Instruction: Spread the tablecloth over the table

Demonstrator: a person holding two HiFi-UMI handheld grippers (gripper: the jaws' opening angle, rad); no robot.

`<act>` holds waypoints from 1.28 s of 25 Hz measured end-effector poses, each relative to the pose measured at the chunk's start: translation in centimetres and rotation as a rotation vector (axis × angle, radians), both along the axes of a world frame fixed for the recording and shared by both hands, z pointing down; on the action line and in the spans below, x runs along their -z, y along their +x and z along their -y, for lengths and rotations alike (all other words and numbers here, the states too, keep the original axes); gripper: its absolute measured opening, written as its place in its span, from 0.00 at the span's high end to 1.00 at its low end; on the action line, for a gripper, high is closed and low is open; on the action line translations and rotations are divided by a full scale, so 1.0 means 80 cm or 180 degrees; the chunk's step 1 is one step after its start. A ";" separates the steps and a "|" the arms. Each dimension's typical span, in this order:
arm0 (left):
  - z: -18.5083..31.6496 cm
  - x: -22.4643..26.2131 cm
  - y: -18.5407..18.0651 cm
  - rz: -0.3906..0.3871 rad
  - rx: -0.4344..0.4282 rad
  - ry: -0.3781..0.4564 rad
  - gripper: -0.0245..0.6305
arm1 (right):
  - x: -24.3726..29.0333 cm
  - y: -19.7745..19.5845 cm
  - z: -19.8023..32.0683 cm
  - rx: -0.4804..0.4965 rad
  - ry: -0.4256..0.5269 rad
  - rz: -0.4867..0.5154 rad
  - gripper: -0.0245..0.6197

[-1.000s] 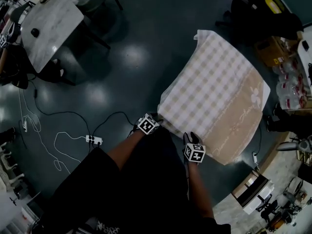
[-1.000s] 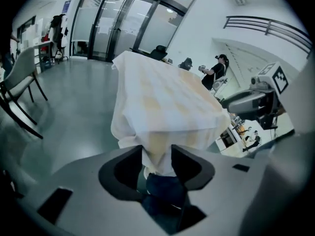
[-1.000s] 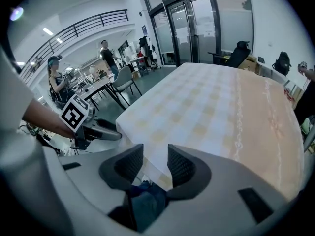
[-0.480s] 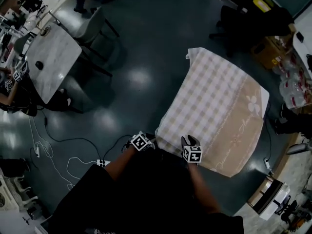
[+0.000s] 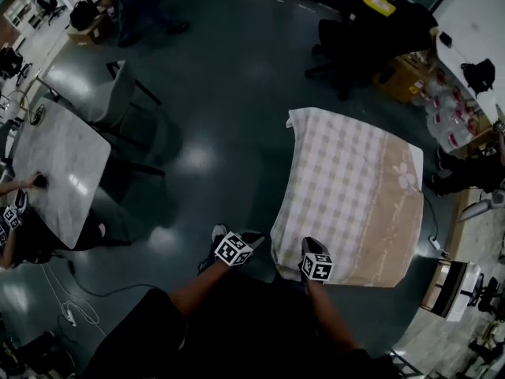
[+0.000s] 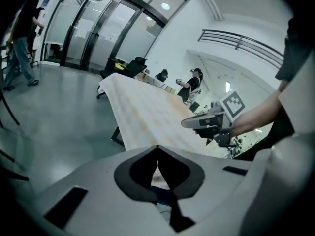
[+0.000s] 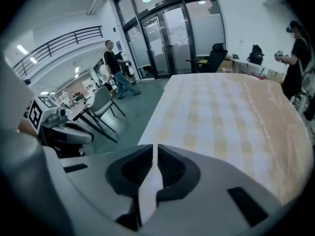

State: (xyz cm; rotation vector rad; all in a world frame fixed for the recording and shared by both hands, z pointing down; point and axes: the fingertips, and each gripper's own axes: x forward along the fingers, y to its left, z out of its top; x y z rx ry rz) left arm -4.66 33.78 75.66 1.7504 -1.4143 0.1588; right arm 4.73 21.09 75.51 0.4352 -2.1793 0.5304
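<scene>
The job looks nearly done. The checked tablecloth (image 5: 347, 188) lies open over the table and covers the whole top, as far as I can see; the table itself is hidden under it. The cloth has pale squares on most of it and a plain tan band with a white flower along the right side. It hangs down a little past the edges, and the top looks mostly flat. The far left corner looks a bit bunched up. The near edge, close to the person, is not lying free, because one tool has hold of it. So I think what is left is small: pull the cloth straight, make it hang the same on each side, smooth it and let go.

The right gripper (image 7: 155, 150) is at the near edge of the cloth. Its jaws have just been closing and now stand almost together, with only a thin gap. A pale strip of the cloth runs through that gap, so this gripper is pinching the cloth's edge.

The left gripper (image 6: 157, 149) is just beside the near left corner of the cloth, over the dark floor (image 5: 197, 156), not on the cloth. Its jaws are pressed tight together at the tips. I see nothing caught between them — the cloth only shows farther off, past the jaws — so this gripper looks empty
</scene>
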 end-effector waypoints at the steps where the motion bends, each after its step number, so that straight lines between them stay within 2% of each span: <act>1: 0.003 0.003 -0.017 -0.0021 -0.0098 0.0065 0.93 | -0.002 -0.012 -0.004 -0.0127 0.0026 0.0002 0.90; 6: 0.002 0.026 -0.088 0.0032 -0.0666 0.0266 0.93 | 0.015 -0.061 -0.021 -0.0729 0.0139 0.0052 0.91; 8: 0.007 0.041 -0.109 0.0065 -0.0794 0.0337 0.93 | 0.030 -0.077 -0.020 -0.0870 0.0193 0.0064 0.91; 14: 0.059 0.049 -0.157 -0.0064 -0.0691 0.0387 0.93 | 0.048 -0.100 0.012 -0.1086 0.0358 0.0117 0.91; 16: 0.079 0.047 -0.163 -0.0049 -0.0766 0.0379 0.93 | 0.048 -0.102 0.023 -0.1193 0.0360 0.0155 0.91; 22: 0.187 0.064 -0.194 0.0086 -0.1094 0.0430 0.93 | 0.048 -0.117 0.101 -0.1529 0.0369 0.0354 0.91; 28: 0.297 0.086 -0.236 0.0246 -0.1447 0.0516 0.93 | 0.054 -0.154 0.185 -0.1671 0.0458 0.0527 0.91; 32: 0.374 0.093 -0.247 0.0351 -0.1632 0.0530 0.93 | 0.067 -0.157 0.254 -0.1886 0.0512 0.0587 0.91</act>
